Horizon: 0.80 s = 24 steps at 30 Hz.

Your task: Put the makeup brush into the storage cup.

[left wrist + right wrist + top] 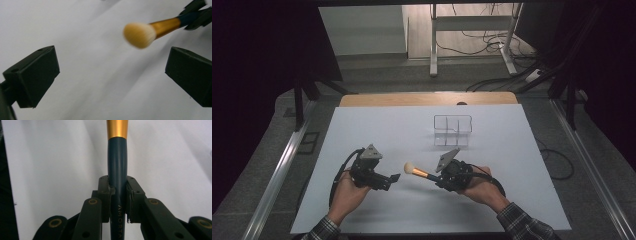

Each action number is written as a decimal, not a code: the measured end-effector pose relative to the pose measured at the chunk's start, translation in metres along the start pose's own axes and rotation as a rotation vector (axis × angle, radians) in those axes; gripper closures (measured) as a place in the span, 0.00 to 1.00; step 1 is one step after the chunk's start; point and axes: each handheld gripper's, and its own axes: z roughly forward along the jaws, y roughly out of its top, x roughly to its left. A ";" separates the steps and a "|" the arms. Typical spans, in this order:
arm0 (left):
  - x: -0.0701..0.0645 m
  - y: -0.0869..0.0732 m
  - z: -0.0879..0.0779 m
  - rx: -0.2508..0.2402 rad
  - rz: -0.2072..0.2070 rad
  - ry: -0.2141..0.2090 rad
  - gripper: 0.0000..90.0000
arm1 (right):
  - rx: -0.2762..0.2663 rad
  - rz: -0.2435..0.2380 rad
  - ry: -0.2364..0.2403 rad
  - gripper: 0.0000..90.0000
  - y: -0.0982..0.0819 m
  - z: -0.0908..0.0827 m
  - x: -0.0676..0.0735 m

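A makeup brush [416, 171] with cream bristles, a gold ferrule and a dark blue handle hangs above the white table sheet [377, 130]. My right gripper [438, 178] is shut on its handle, with the bristles pointing left toward the other hand. In the right gripper view the jaws [118, 192] clamp the handle [117, 162] from both sides. My left gripper [393, 179] is open, with nothing between its fingers. In the left gripper view its jaws [112, 72] stand wide apart, with the brush head [140, 34] just beyond them at the upper right, held by the right gripper [197, 13].
A clear plastic organizer [453, 131] with several compartments stands on the sheet behind the right hand. The wooden table edge [427, 98] shows at the far side. Metal rails [277, 175] run along both sides of the table.
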 end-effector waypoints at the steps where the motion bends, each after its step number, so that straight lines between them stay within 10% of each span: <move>1: 0.002 -0.002 0.000 -0.002 -0.012 -0.001 0.00 | 0.001 0.006 -0.004 0.85 -0.001 0.000 -0.001; 24: 0.000 -0.007 0.006 0.053 -0.057 -0.088 0.00 | -0.087 0.095 -0.084 0.85 -0.006 -0.011 -0.005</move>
